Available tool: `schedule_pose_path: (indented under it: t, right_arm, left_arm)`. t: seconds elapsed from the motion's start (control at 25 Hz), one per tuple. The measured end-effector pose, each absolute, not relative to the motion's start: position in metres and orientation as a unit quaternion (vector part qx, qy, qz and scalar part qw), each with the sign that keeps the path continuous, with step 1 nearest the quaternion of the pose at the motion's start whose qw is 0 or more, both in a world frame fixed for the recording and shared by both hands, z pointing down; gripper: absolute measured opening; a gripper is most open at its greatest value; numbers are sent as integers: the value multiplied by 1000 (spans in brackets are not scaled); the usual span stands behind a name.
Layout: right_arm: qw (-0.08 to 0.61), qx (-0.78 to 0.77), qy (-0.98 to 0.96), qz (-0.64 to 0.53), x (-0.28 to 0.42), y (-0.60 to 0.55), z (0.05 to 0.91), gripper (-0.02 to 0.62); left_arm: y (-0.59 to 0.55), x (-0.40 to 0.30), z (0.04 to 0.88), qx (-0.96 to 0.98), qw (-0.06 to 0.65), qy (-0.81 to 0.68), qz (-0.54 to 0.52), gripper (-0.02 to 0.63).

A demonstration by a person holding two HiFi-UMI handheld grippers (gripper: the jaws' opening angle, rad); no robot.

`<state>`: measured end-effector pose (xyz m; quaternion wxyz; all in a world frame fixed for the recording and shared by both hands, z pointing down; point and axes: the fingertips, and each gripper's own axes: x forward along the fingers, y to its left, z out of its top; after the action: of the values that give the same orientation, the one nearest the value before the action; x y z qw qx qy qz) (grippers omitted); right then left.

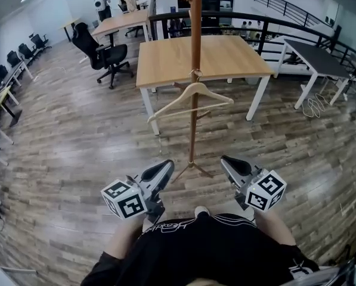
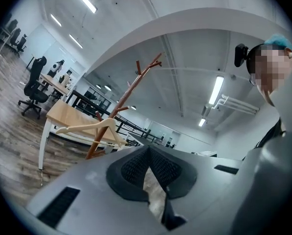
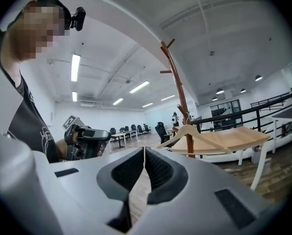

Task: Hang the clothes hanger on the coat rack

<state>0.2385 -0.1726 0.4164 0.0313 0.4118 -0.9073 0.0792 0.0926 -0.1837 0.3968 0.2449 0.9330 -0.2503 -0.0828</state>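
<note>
A pale wooden clothes hanger (image 1: 192,96) hangs by its metal hook from a low peg of the brown wooden coat rack (image 1: 194,46), which stands on the plank floor just ahead of me. My left gripper (image 1: 164,168) and right gripper (image 1: 227,161) are drawn back near my body, either side of the rack's base and well apart from the hanger. In the left gripper view the jaws of the left gripper (image 2: 148,148) meet with nothing between them, with the hanger (image 2: 87,127) beyond. The right gripper (image 3: 144,150) is shut and empty too, the hanger (image 3: 190,131) ahead.
A light wooden table (image 1: 219,58) with white legs stands right behind the rack. A black office chair (image 1: 106,55) is at the left, a dark-topped table (image 1: 318,55) at the right, and a black railing (image 1: 273,22) runs behind. More desks and chairs line the far left.
</note>
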Motion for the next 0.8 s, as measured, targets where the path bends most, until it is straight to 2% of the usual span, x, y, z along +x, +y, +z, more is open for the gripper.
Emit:
schedule_pose_path:
  t: [0.8]
  right_arm:
    - [45,447,-888,97,203,-84,429,39]
  left_arm:
    - [-98,62,416,933,270,-226,-78,8]
